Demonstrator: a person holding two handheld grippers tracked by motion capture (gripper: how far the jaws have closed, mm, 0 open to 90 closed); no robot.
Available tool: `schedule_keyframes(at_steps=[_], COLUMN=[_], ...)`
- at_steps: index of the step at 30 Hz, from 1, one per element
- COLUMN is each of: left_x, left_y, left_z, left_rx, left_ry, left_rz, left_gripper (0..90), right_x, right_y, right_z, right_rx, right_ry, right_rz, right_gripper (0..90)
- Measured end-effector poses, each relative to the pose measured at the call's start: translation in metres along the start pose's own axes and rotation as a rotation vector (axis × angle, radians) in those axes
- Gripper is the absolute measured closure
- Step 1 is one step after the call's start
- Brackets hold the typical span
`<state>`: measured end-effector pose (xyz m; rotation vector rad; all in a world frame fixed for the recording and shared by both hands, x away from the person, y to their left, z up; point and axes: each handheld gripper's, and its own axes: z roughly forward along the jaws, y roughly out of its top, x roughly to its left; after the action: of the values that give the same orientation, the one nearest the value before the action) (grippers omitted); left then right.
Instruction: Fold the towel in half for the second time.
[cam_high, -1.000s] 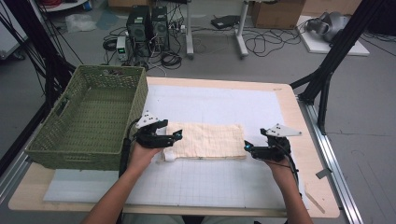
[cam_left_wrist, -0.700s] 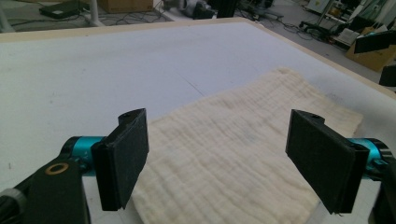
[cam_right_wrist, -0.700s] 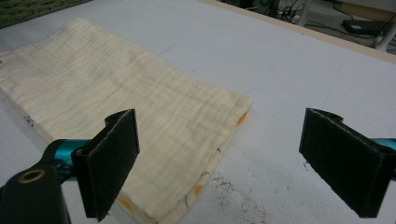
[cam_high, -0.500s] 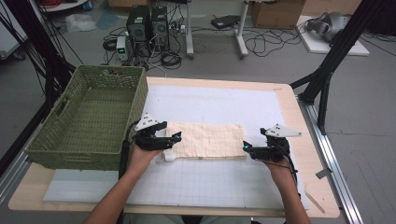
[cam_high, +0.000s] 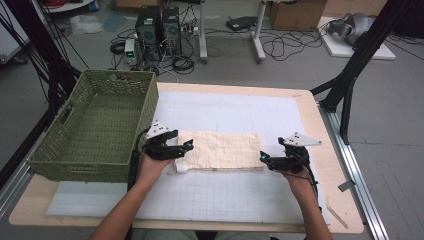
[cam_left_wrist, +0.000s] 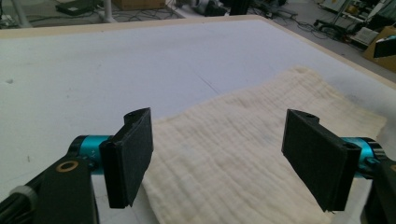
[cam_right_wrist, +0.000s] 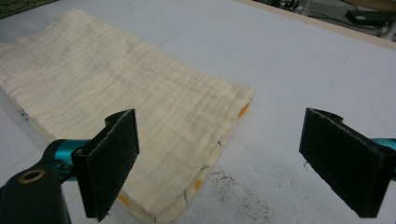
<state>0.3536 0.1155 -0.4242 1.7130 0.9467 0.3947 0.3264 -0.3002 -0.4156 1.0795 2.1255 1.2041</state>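
Note:
A cream folded cloth (cam_high: 220, 149) lies flat on the white mat, its long side running left to right. My left gripper (cam_high: 186, 148) is at its left end, open. The jaws have just been closing a little, and in the left gripper view (cam_left_wrist: 219, 135) the cloth (cam_left_wrist: 243, 154) lies low between the pads without touching them. At the right end my right gripper (cam_high: 264, 159) also stands open. In the right gripper view (cam_right_wrist: 219, 140) the near corner of the cloth (cam_right_wrist: 116, 93), with orange print on its underside, reaches in beside the left pad.
A green woven basket (cam_high: 80, 167) stands empty at the table's left, close to my left hand. The white gridded mat (cam_high: 235, 107) covers most of the wooden table (cam_high: 330, 165). Black frame struts (cam_high: 350, 75) rise past the right edge.
None of note: both hands stay at the cloth's ends, and the cloth has not moved.

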Motion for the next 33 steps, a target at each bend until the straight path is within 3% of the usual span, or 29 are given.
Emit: schedule_keyframes(at_steps=[7, 11, 15, 16, 19, 23, 29, 33], left_x=[0.01, 0.013, 0.021, 0.025, 0.028, 0.035, 0.037, 0.034], left_y=[0.004, 0.006, 0.007, 0.01, 0.009, 0.001, -0.003, -0.003], left_z=[0.014, 0.02, 0.032, 0.037, 0.04, 0.046, 0.05, 0.051], left_rx=[0.039, 0.033, 0.087, 0.114, 0.105, 0.167, 0.196, 0.203], left_ry=[0.085, 0.092, 0.119, 0.137, 0.153, 0.187, 0.175, 0.159], left_rz=[-0.012, -0.036, -0.074, -0.078, -0.092, -0.093, -0.091, -0.058], left_gripper=[26.8, 30.1, 40.7, 41.3, 43.4, 43.3, 44.4, 60.2], right_x=[0.001, 0.0, -0.002, -0.002, -0.001, -0.001, -0.002, -0.005], right_y=[-0.002, -0.002, -0.002, -0.003, -0.003, -0.003, -0.003, -0.005], right_z=[-0.001, -0.002, -0.001, -0.001, 0.0, 0.0, 0.003, 0.009], right_rx=[0.009, 0.007, 0.01, 0.014, 0.016, 0.017, 0.03, 0.05], right_ry=[0.007, 0.006, 0.007, 0.006, 0.01, 0.011, 0.007, 0.001], right_rz=[0.005, 0.009, 0.017, 0.023, 0.017, 0.016, 0.023, 0.036], right_gripper=[11.4, 11.4, 11.4, 11.4, 11.4, 11.4, 11.5, 11.5])
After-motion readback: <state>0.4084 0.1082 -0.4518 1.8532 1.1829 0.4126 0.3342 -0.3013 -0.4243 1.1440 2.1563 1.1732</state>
